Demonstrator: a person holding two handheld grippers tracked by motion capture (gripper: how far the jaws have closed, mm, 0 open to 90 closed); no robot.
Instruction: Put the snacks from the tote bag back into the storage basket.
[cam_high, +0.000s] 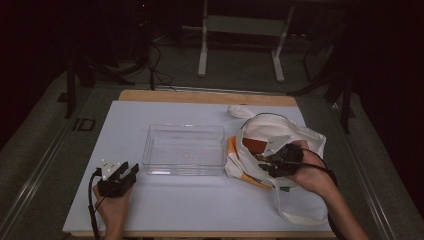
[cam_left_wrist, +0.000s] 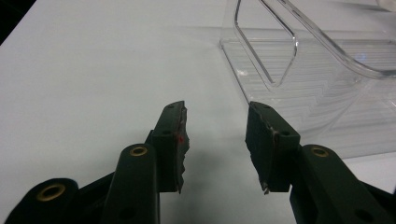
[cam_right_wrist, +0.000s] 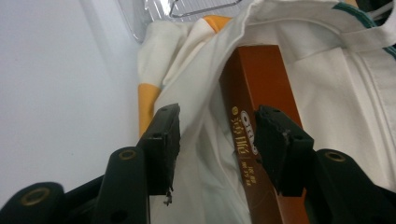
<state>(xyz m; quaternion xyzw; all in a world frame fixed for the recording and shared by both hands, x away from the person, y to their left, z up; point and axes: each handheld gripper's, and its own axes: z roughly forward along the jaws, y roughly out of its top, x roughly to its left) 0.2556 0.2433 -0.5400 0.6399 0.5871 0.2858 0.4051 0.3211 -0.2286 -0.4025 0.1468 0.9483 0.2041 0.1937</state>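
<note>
A white cloth tote bag with orange trim lies open at the right of the white table top. A brown box with gold print sits inside it. My right gripper reaches into the bag's mouth. In the right gripper view its jaws are shut on the brown box, with a fold of the bag's cloth under the left jaw. My left gripper rests on the table at the front left, open with nothing between its jaws, just short of the clear plastic container.
The clear rectangular container stands in the middle of the table, with the bag touching its right side. A bag strap loops toward the front right edge. A white frame stands on the floor beyond the table.
</note>
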